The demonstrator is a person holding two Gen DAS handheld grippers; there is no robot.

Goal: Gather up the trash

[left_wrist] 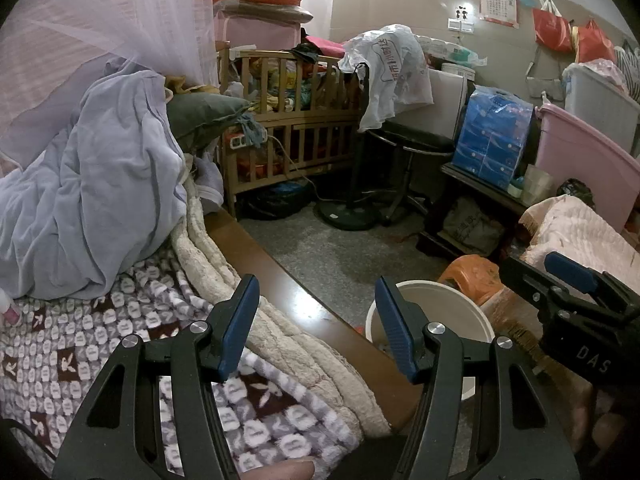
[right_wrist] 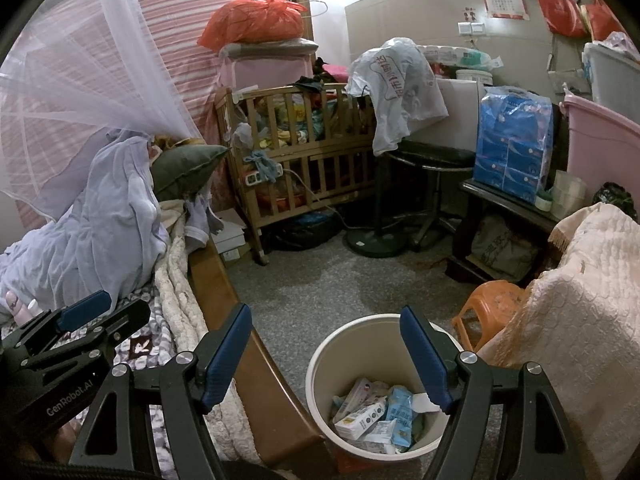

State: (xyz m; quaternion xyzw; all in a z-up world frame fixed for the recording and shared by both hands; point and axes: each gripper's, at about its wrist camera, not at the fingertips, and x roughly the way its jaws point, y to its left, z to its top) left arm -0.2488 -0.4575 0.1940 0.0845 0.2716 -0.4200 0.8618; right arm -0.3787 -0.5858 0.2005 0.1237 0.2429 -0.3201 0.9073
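Both my grippers are idle and holding nothing: left gripper (left_wrist: 316, 324) jaws parted over the bed edge (left_wrist: 288, 280), right gripper (right_wrist: 326, 356) jaws wide above the trash bin (right_wrist: 320, 360). The bin sits on the floor, touching or just beside the wooden bed rail, with cartons and wrappers (right_wrist: 372, 412) already in the bottom (looks like most of the collecting is done, judging by the load). I can't spot loose trash on the floor (right_wrist: 320, 280) from here. Risks: clipping the bin rim with the right fingers and tipping it, or snagging the patterned blanket (left_wrist: 80, 340) with the left. Open room is the bare floor ahead; orange stool (right_wrist: 492, 304) and draped quilt (right_wrist: 580, 320) crowd the right side, the 2 grippers sit near each other.
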